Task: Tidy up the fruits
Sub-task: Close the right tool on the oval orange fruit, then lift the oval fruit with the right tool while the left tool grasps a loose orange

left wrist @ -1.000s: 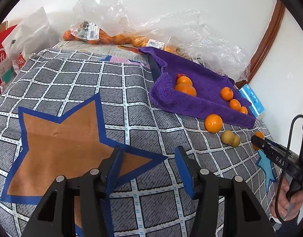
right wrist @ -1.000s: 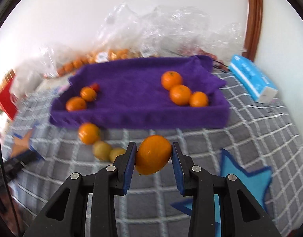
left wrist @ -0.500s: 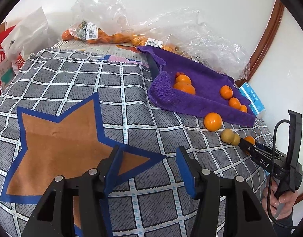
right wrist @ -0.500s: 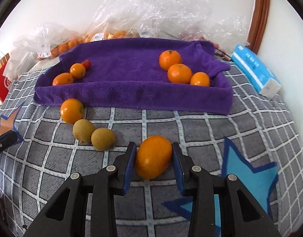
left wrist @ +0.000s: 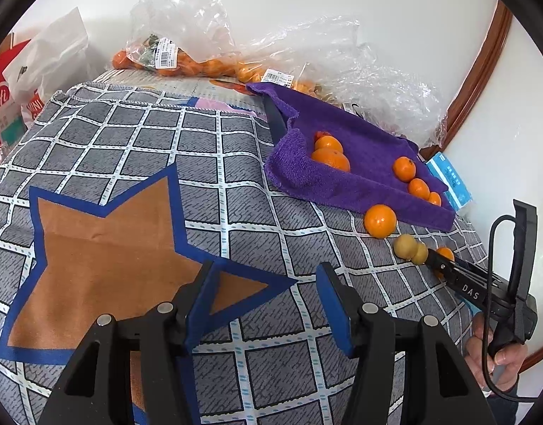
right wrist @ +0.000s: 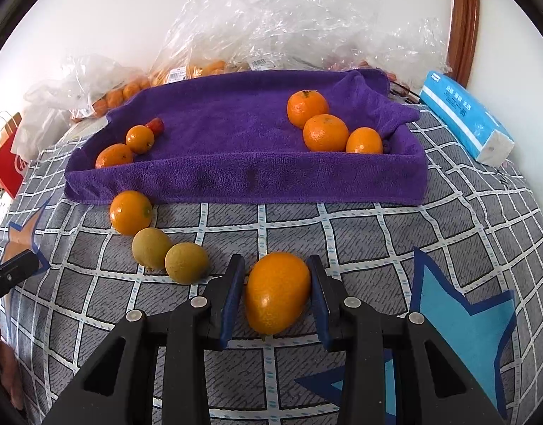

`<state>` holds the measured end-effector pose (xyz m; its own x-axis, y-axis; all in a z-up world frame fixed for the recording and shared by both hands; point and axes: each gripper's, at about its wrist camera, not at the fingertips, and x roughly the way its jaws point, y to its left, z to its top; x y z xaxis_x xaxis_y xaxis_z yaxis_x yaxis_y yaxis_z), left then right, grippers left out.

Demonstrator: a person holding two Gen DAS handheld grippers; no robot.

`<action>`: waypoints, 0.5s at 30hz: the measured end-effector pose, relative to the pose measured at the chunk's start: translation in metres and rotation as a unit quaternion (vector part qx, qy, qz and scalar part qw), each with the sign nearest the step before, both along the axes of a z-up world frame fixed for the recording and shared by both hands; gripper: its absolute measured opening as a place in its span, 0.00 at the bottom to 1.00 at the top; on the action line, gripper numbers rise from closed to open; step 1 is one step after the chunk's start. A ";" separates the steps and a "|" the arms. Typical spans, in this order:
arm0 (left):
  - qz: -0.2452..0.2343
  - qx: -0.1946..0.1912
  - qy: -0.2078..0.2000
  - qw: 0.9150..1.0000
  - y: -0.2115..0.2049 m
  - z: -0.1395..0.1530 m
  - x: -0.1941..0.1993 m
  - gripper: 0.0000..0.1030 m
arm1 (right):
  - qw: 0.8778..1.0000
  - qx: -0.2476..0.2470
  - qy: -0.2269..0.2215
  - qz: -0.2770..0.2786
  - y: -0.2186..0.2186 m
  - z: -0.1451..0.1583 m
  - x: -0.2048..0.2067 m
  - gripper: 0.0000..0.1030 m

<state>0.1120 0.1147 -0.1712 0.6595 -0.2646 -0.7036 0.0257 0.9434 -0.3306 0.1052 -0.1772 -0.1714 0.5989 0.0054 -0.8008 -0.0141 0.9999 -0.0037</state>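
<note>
My right gripper has come down toward the checked cloth, its pads clamped on the oval orange fruit, which now sits low beside the two yellow-green fruits, short of the purple tray. My left gripper hangs partly open, empty.
</note>
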 end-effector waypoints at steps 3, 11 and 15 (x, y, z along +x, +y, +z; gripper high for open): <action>0.005 -0.013 -0.002 1.000 0.003 0.000 -0.001 0.53 | 1.000 -0.008 0.000 0.002 0.002 0.000 0.000 0.35; 0.001 0.015 0.005 1.000 -0.004 0.001 0.000 0.55 | 1.000 0.012 0.000 0.006 -0.005 0.000 -0.003 0.34; 0.017 0.045 0.011 0.999 -0.012 0.003 -0.003 0.55 | 0.999 0.028 -0.002 0.017 -0.008 0.001 -0.005 0.32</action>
<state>0.1085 0.1030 -0.1685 0.6516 -0.1773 -0.7375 -0.0136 0.9694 -0.2450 0.1003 -0.1852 -0.1704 0.6010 0.0714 -0.7960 -0.0486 0.9974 0.0528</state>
